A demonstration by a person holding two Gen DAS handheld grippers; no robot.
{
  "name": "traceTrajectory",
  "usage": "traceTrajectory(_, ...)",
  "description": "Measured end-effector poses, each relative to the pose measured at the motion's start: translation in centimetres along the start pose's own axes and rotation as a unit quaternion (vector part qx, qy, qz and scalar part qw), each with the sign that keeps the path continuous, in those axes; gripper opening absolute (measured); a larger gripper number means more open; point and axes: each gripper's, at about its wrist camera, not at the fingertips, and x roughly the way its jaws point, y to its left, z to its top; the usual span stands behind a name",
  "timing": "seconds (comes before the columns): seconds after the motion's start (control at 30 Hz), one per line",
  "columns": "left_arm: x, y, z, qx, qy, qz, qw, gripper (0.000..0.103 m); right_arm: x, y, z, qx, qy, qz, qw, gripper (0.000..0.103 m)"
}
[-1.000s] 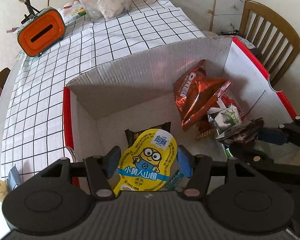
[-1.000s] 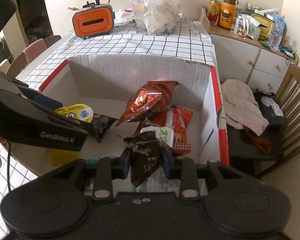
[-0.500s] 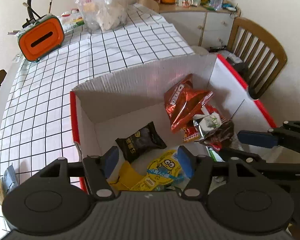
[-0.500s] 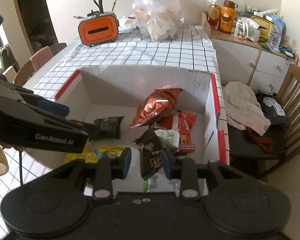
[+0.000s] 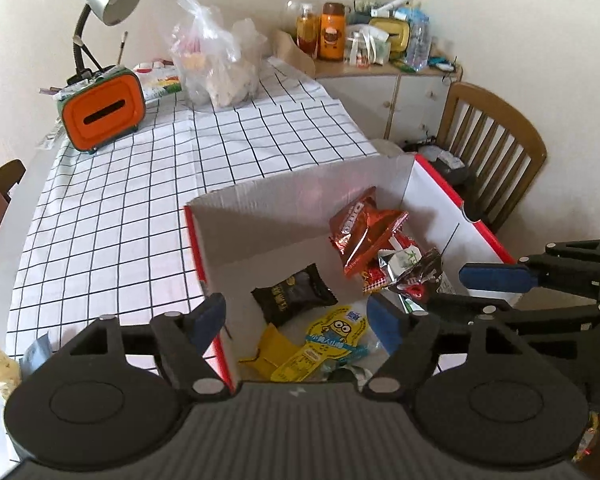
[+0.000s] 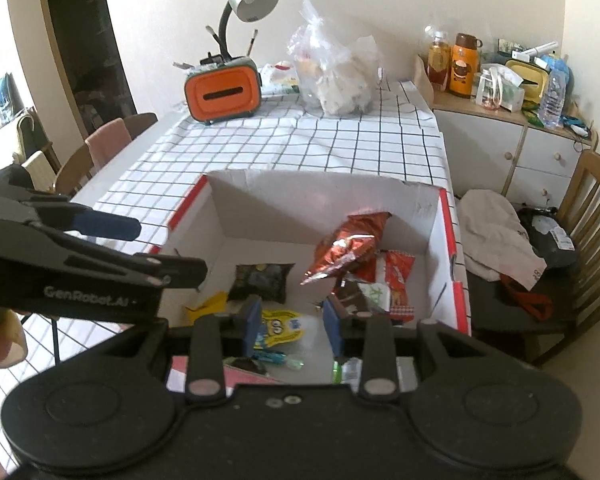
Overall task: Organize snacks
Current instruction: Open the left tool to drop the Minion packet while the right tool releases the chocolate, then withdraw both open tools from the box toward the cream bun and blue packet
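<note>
left gripper [image 5: 296, 316]: jaws spread wide, holding nothing | right gripper [image 6: 292, 320]: jaws apart, holding nothing | both hover above the near edge of the cardboard box [image 5: 300, 196] | yellow Minion snack pack [image 5: 332, 338] lies flat on the box floor, just beyond and below the left jaws; long axis runs near-left to far-right; left gripper nearer | remaining loose snacks [image 5: 4, 368] at the near-left table edge, well apart; judged the next pick

Both grippers, left [image 5: 296, 320] and right [image 6: 292, 320], are now open and raised; the yellow Minion packet [image 5: 332, 336] and dark brown wrapper [image 5: 420, 276] lie in the cardboard box [image 5: 260, 208].

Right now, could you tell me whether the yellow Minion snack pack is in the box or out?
In: the Minion pack lies flat on the cardboard box floor.
</note>
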Motion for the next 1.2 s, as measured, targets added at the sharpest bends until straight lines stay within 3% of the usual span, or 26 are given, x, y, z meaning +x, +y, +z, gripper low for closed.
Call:
traceTrajectory(0.27, -2.5, 2.6, -1.6, 0.005, -0.025, 0.010, 0.9996, 0.083, -0.4, 2.4, 0.1, 0.011, -0.011, -0.001, 1.000, 0.035)
traceTrajectory(0.8, -6.7, 11.1, -5.8, -0.022, -0.057, 0.035, 0.9975, 0.084, 1.8, 10.3, 0.4, -0.001, -0.008, 0.015, 1.000, 0.050)
traceTrajectory(0.97, -7.1, 15.0, -7.6, -0.043, -0.051, 0.049, 0.9965, 0.085, 2.8, 12.8, 0.7, -0.006, -0.006, 0.023, 1.000, 0.064)
traceTrajectory(1.03, -7.1, 16.7, -8.2, -0.052, -0.050, 0.054, 0.9959, 0.085, 3.1, 13.7, 0.7, -0.009, -0.011, 0.024, 1.000, 0.086)
traceTrajectory(1.2, -7.1, 21.1, -9.8, -0.074, -0.052, 0.070, 0.9934, 0.085, 4.1, 16.4, 1.2, -0.033, -0.011, 0.046, 0.998, 0.088)
